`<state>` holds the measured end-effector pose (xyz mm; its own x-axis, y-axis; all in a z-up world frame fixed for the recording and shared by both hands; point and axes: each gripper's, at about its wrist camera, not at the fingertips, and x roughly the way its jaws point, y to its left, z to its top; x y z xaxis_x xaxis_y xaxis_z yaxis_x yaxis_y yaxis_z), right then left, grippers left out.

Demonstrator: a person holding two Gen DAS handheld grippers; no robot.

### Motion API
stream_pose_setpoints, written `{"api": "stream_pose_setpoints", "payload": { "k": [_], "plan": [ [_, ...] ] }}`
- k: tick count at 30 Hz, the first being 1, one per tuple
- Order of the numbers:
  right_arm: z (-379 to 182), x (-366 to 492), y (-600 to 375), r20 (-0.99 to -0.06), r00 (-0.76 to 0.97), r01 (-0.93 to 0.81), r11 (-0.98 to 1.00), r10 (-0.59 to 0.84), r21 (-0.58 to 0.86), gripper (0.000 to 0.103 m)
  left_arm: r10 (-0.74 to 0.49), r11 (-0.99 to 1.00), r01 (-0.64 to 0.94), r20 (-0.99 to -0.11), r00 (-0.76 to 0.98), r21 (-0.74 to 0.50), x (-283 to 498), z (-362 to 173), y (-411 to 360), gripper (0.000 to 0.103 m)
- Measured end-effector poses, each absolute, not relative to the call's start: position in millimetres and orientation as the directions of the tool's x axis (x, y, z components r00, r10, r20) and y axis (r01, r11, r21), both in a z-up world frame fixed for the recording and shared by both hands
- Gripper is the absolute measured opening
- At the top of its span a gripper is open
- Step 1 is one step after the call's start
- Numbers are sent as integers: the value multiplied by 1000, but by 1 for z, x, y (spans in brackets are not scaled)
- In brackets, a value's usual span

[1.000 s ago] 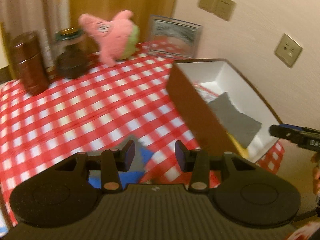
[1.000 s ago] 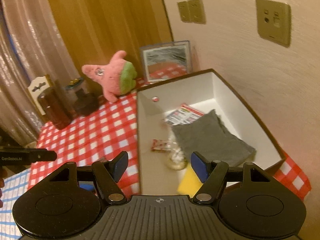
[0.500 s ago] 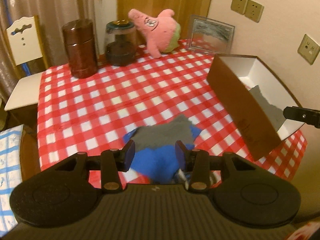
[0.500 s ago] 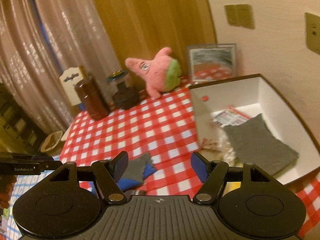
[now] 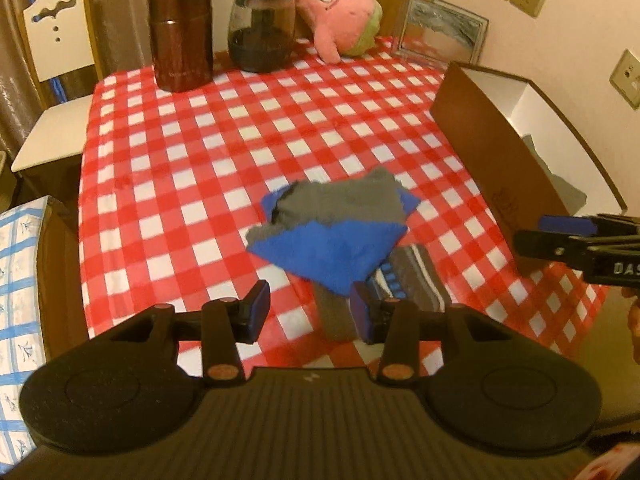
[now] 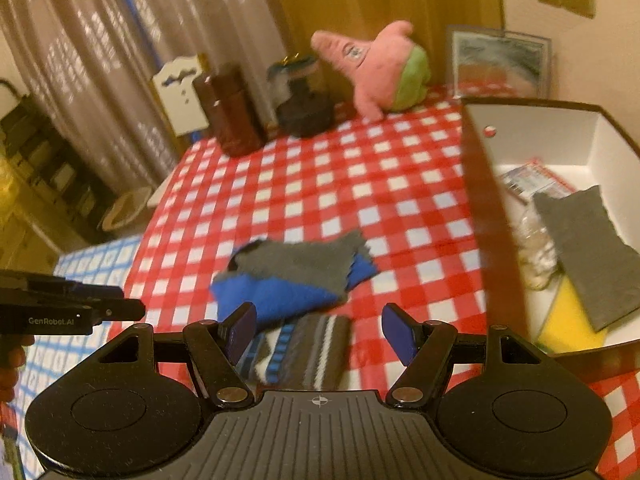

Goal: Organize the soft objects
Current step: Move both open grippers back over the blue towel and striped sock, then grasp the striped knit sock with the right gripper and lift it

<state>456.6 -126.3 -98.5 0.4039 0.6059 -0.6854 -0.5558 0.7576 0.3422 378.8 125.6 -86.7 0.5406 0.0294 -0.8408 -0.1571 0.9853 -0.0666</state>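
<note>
Right now your left gripper [image 5: 308,312] hangs above the near edge of the surface [image 5: 192,168], covered in a red-and-white checked cloth, with its jaws apart and nothing between them. Your right gripper [image 6: 318,334] hovers over the same spot from the other side, jaws spread wider and likewise empty.

The soft things lie in a small heap just ahead of both grippers: a blue cloth [image 5: 336,252] overlapped by a grey cloth [image 5: 344,200], and beside them, nearest you, a striped sock [image 6: 312,352] in grey, white and blue, partly tucked under the blue cloth's corner. In the right wrist view the sock sits between that gripper's fingers but below them, untouched.

To your right stands an open brown box [image 6: 476,184] with a white inside, holding another grey cloth [image 6: 592,248], a yellow piece [image 6: 568,328], a printed packet [image 6: 532,180] and a clear wrapper. At the far edge stand a pink star plush [image 5: 340,12], a dark jar [image 5: 260,28], a brown canister [image 5: 180,36] and a framed picture [image 5: 440,32].
</note>
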Motion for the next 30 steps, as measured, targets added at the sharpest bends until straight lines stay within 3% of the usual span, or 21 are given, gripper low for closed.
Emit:
{"api": "stream_pose_setpoints", "payload": {
  "k": [13,30],
  "plan": [
    [-143,449,-96,-783,320,-570,768,534,291,69,-24,992,-98,-876,481,-81,383,-125,112,40],
    [-176,471,-80,-823,278,-524,796,495,302,69,-50,998,-12,-882,469,-63,423,-164,98,41]
  ]
}}
